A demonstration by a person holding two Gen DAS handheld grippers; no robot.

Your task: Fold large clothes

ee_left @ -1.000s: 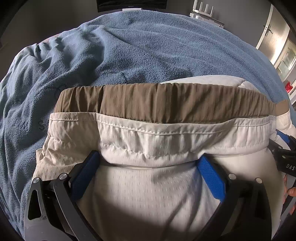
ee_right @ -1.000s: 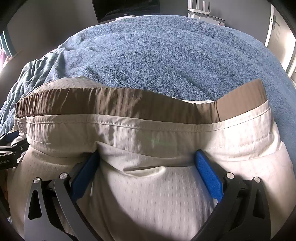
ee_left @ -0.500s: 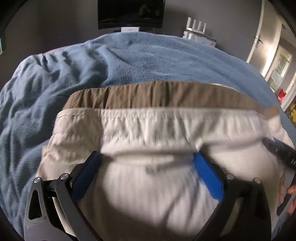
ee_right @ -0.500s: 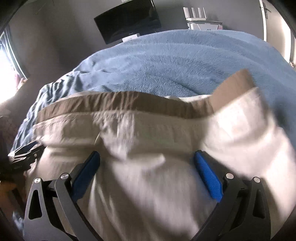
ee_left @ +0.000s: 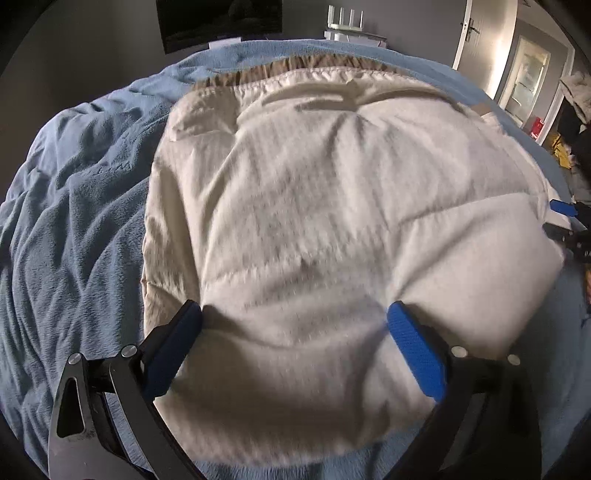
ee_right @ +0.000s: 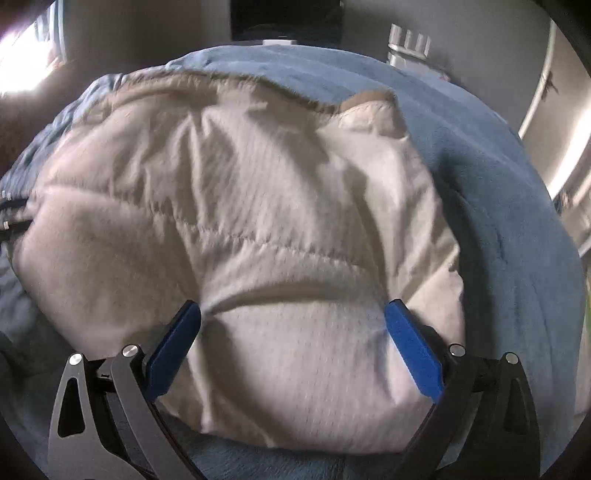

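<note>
A cream quilted garment (ee_left: 332, 221) with a brown hem band (ee_left: 258, 74) lies folded on the blue blanket; it also fills the right wrist view (ee_right: 258, 221). My left gripper (ee_left: 293, 317) has its blue fingers spread wide, and the garment's near edge bulges between them. My right gripper (ee_right: 293, 314) is spread the same way over the garment's near edge on the right side. The right gripper's tip (ee_left: 565, 210) shows at the right edge of the left wrist view. The views are blurred by motion.
The blue fleece blanket (ee_left: 74, 221) covers the bed and is rumpled at the left. A dark screen (ee_left: 221, 18) hangs on the far wall. A door (ee_left: 472, 33) and a lit doorway stand at the right.
Both grippers have drawn back toward me from the brown hem. More of the cream garment now lies in view ahead of the fingers, and the hem is farther away.
</note>
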